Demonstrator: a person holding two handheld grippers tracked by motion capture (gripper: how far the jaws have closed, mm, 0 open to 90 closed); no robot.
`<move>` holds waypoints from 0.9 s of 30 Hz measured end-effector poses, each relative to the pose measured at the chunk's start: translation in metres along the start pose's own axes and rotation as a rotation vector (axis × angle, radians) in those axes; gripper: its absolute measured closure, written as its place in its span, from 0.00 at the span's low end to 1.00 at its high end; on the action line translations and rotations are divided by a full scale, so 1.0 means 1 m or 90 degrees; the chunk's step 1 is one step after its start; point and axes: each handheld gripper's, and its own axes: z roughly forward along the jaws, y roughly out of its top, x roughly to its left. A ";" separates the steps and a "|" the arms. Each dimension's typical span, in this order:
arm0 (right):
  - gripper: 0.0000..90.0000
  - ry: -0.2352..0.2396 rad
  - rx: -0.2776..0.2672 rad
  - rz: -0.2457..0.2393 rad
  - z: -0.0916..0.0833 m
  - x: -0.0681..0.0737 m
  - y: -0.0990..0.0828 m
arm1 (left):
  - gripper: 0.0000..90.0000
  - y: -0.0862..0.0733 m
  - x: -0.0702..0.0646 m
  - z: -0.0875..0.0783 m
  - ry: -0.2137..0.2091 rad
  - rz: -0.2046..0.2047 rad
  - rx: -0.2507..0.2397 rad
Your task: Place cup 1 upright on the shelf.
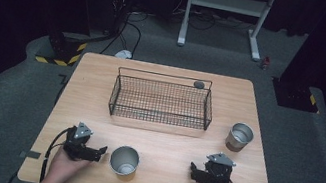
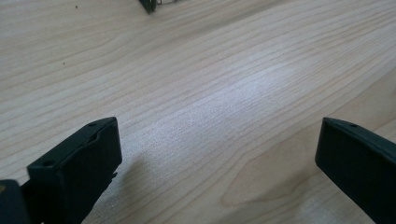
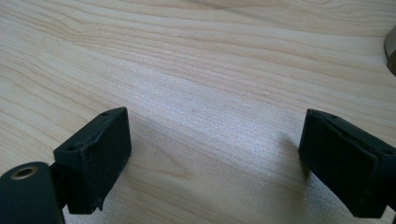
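Both hand-held grippers [image 1: 100,152] [image 1: 193,171] released, resting on pale wood table [image 1: 166,145]; grey carpet, dark room beyond.

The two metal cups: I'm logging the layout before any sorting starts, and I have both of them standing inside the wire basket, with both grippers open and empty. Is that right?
Not quite. The high view shows both cups on the table outside the wire basket: one cup near the left gripper, the other cup right of the basket. The left gripper and the right gripper are open and empty.
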 end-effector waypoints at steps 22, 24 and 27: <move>0.10 -0.001 0.002 0.003 0.001 0.001 0.001 | 0.01 0.016 -0.003 -0.043 -0.029 -0.006 -0.100; 0.10 -0.002 0.001 0.002 0.001 0.001 0.001 | 0.01 0.018 -0.005 -0.046 -0.030 0.001 -0.105; 0.10 -0.002 0.001 0.002 0.001 0.001 0.001 | 0.01 0.021 -0.006 -0.048 -0.036 0.000 -0.111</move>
